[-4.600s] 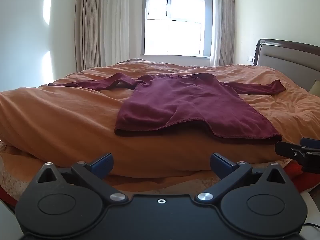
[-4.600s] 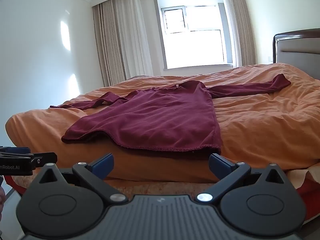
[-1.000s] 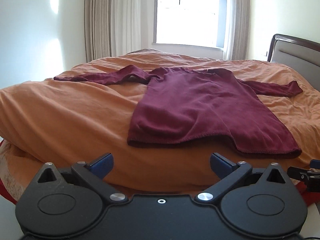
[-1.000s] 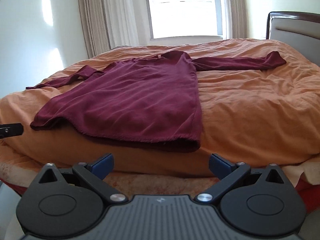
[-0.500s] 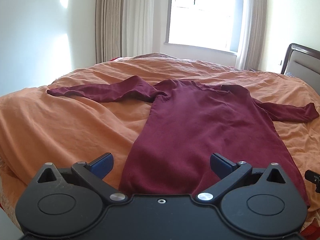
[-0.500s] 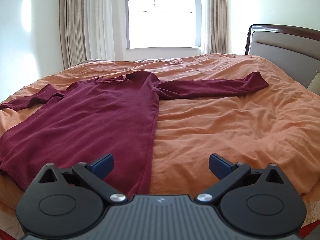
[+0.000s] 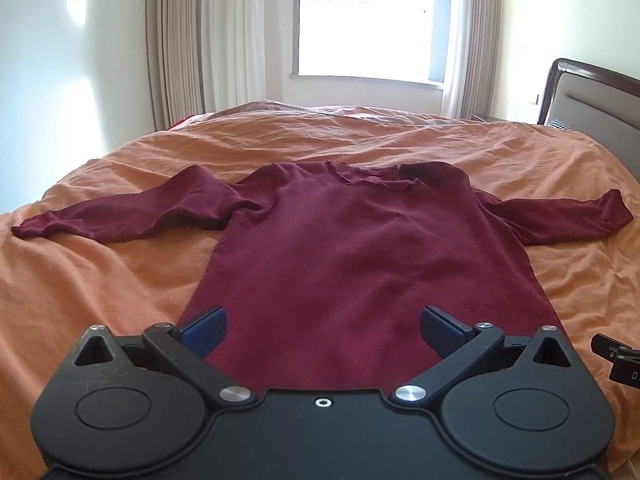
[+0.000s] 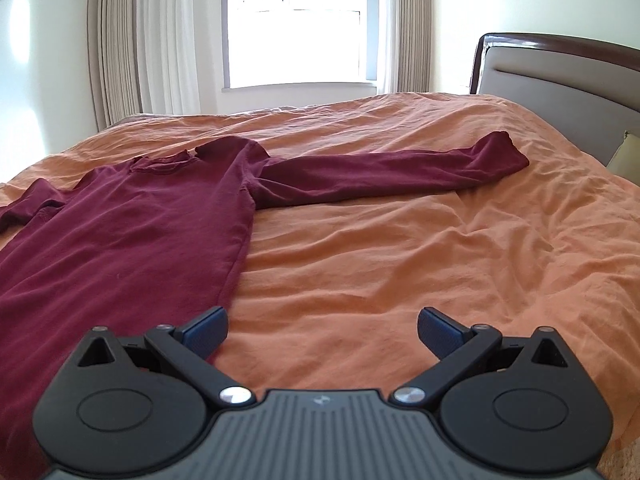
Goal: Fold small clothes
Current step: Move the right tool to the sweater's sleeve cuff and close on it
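- The maroon shirt (image 7: 360, 260): its hem is hidden behind the left gripper (image 7: 322, 330) body.
- In the right wrist view, its left sleeve (image 8: 24, 204) is cut off by the picture's edge.

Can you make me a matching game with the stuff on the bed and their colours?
Things:
1. long-sleeved top
2. bed cover
3. left gripper fingers
4. headboard panel

Colours:
A. blue
B. grey
C. dark red
D. orange

Pairs: 1-C, 2-D, 3-A, 4-B. The top lies flat on the bed cover with both sleeves spread out, and the left gripper hangs open over its bottom end.
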